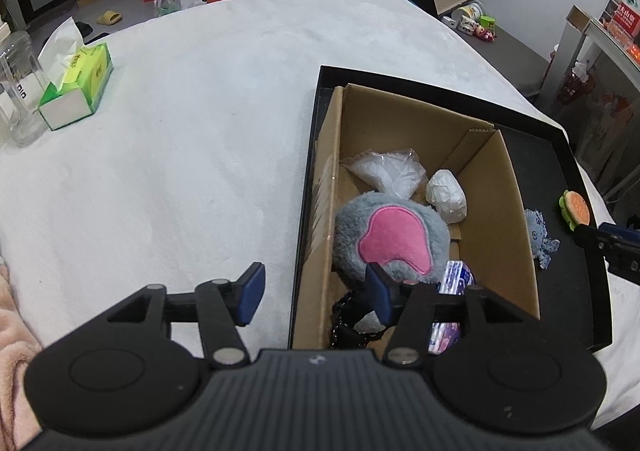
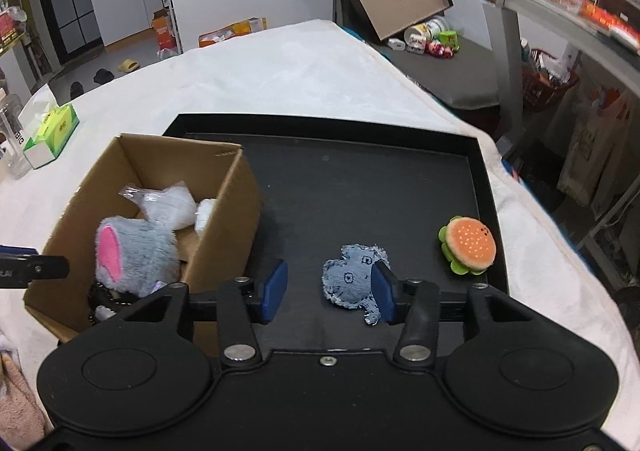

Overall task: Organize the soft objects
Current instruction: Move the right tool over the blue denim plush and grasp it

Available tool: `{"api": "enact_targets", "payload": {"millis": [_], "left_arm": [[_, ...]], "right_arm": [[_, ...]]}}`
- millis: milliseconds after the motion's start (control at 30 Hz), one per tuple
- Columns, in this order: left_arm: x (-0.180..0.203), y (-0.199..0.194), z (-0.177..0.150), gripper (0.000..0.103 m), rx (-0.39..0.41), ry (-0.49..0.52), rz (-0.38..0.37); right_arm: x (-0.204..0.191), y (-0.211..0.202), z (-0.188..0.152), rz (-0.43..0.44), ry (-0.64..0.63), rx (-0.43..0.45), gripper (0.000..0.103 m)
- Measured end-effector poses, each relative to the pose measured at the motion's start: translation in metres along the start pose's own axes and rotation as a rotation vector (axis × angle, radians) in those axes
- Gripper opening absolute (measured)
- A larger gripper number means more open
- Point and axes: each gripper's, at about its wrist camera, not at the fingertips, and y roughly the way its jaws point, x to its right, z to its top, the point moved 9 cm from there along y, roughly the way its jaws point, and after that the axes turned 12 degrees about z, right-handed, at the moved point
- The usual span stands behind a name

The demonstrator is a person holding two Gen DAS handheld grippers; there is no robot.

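Here, left gripper jaws parted, nothing clasped, straddling the brown cardboard box wall; grey-and-pink plush toy lies inside. Right gripper jaws apart, empty, over the black shallow tray; blue denim fabric toy between them, plush hamburger near the tray's right rim.

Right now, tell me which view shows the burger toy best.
The right wrist view: the burger toy sits whole and unobstructed on the black tray. The left wrist view catches it small at the right edge.
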Motion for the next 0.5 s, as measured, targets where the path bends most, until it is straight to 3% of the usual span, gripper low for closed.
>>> {"api": "enact_targets", "payload": {"millis": [500], "left_arm": [[0.012, 0.013, -0.004, 0.055, -0.012, 0.046, 0.072]], "right_arm": [[0.026, 0.045, -0.021, 0.063, 0.048, 0.029, 0.046]]}}
